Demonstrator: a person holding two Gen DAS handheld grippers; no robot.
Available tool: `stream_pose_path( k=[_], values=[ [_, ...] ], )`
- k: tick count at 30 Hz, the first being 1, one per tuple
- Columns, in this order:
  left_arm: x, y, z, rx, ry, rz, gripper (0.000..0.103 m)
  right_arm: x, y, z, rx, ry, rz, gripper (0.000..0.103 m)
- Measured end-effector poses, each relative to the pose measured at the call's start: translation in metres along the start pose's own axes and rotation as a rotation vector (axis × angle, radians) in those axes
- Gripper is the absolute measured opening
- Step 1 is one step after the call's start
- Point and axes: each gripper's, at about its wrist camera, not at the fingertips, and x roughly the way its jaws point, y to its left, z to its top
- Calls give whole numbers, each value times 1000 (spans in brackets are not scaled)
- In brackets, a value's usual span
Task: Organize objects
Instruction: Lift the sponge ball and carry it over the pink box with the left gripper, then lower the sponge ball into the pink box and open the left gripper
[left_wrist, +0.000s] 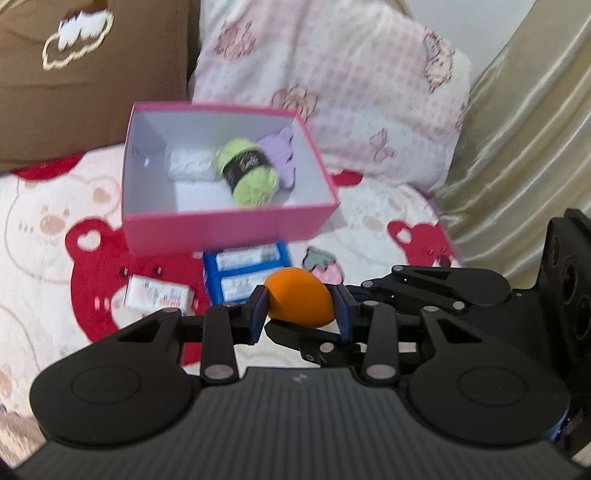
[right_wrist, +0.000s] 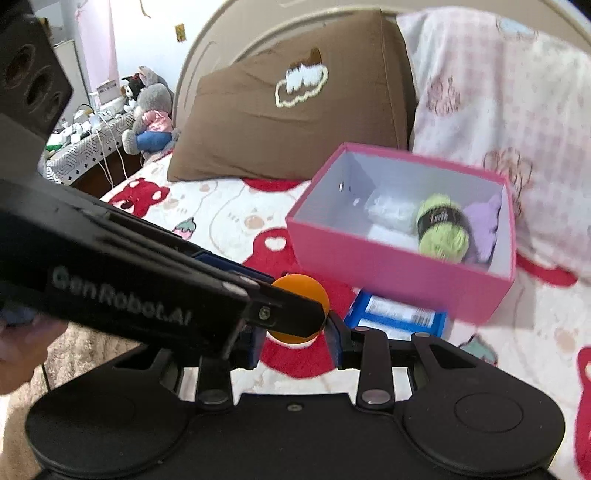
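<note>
An orange egg-shaped sponge (left_wrist: 295, 295) hangs above the bear-print bedspread (left_wrist: 44, 229), and my left gripper (left_wrist: 300, 314) is shut on its sides. In the right wrist view the same orange sponge (right_wrist: 306, 291) sits between the blue pads of my right gripper (right_wrist: 295, 341), which grips it from below while the left gripper's body crosses in front. Just beyond stands an open pink box (left_wrist: 229, 225) holding a green yarn ball (left_wrist: 247, 170), a purple item (left_wrist: 284, 151) and a white packet (left_wrist: 190, 164).
A blue tissue pack (left_wrist: 243, 269) and a small white carton (left_wrist: 159, 295) lie on the bedspread before the box. A brown pillow (right_wrist: 295, 110) and a pink checked pillow (left_wrist: 332, 74) lean behind it. Stuffed toys (right_wrist: 147, 110) sit far left, and a hand (right_wrist: 14, 347) shows at the edge.
</note>
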Motion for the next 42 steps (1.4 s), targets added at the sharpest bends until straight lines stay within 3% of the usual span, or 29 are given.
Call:
stream_pose_path(
  k=[6, 12, 20, 30, 36, 42],
  values=[
    [3, -7, 16, -11, -58, -2, 37, -10, -11, 21, -39, -35, -18, 39],
    [19, -11, 40, -21, -65, -28, 37, -7, -27, 35, -34, -21, -67, 39],
    [50, -11, 91, -51, -78, -53, 37, -1, -82, 66, 90, -57, -31, 39],
    [105, -2, 142, -82, -95, -42, 37, 39, -137, 96, 108, -30, -58, 39],
    [146, 22, 170, -182, -80, -104, 37, 70, -170, 114, 152, 7, -98, 39],
    [182, 42, 182, -244, -70, -107, 37, 99, -192, 121, 184, 39, -106, 39]
  ],
)
